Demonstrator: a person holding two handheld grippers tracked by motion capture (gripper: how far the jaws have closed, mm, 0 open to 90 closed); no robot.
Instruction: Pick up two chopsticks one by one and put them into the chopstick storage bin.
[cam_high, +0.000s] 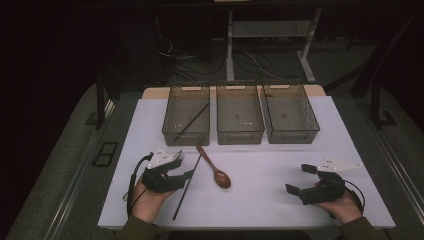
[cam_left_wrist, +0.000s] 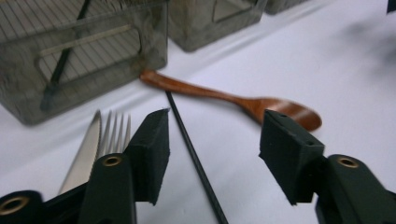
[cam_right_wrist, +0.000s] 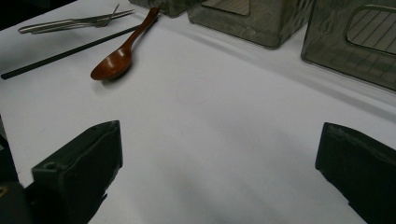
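On the white table lie a black chopstick and a brown wooden spoon. My left gripper is low over the chopstick's upper half. In the left gripper view the chopstick runs between the two jaws of that gripper, closer to the left one, and neither pad touches it. A fork and a knife lie just left of the jaws. My right gripper rests at the front right, open with bare table between its jaws.
Three smoky clear bins stand in a row at the back: the left one with a second black chopstick leaning inside, the middle one and the right one. The spoon lies just in front of the left bin.
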